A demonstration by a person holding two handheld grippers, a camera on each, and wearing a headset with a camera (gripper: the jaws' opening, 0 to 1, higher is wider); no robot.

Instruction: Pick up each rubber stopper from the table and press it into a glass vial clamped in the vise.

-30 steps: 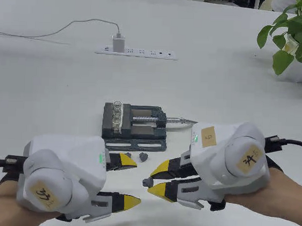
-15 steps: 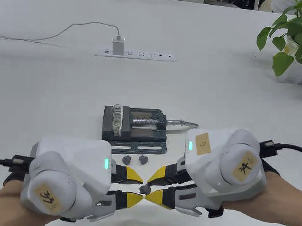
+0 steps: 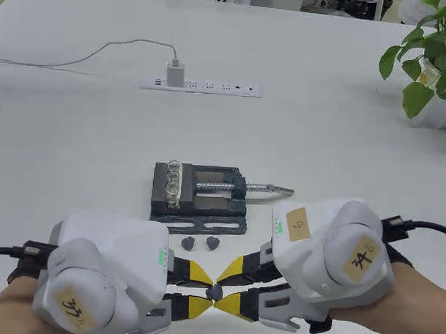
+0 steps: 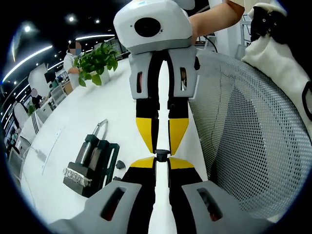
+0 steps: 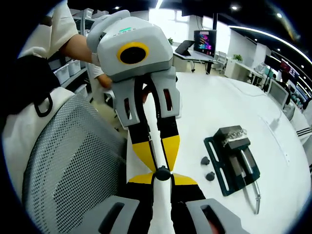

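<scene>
1. Now your grippers meet tip to tip, on your side of the vise (image 3: 200, 203). A second ago the left gripper (image 3: 208, 293) hung wide open and well apart from the right gripper (image 3: 221, 293).
2. Your right fingers are clamped on one stopper (image 3: 214, 292), as they were a second ago. It sits at their very tips, held off the counter (image 3: 77, 147).
3. Your left fingers have drawn in around the same stopper from the opposite side. You cannot tell from these views whether they grip it yet or only touch it.
4. This reads as a hand-over or a re-grip rather than a pressing move. The stopper is no nearer the vials (image 3: 173, 181) than it was.
5. Two loose stoppers (image 3: 188, 243) lie on the counter just in front of the vise and have not moved.
6. The vials stand upright in a row at the left end of the vise. They are too small here to tell whether any is already stoppered.
7. Before one gripper lets go, make sure the other has a firm hold. With so little of the stopper between four tips, it could easily slip and drop.
</scene>
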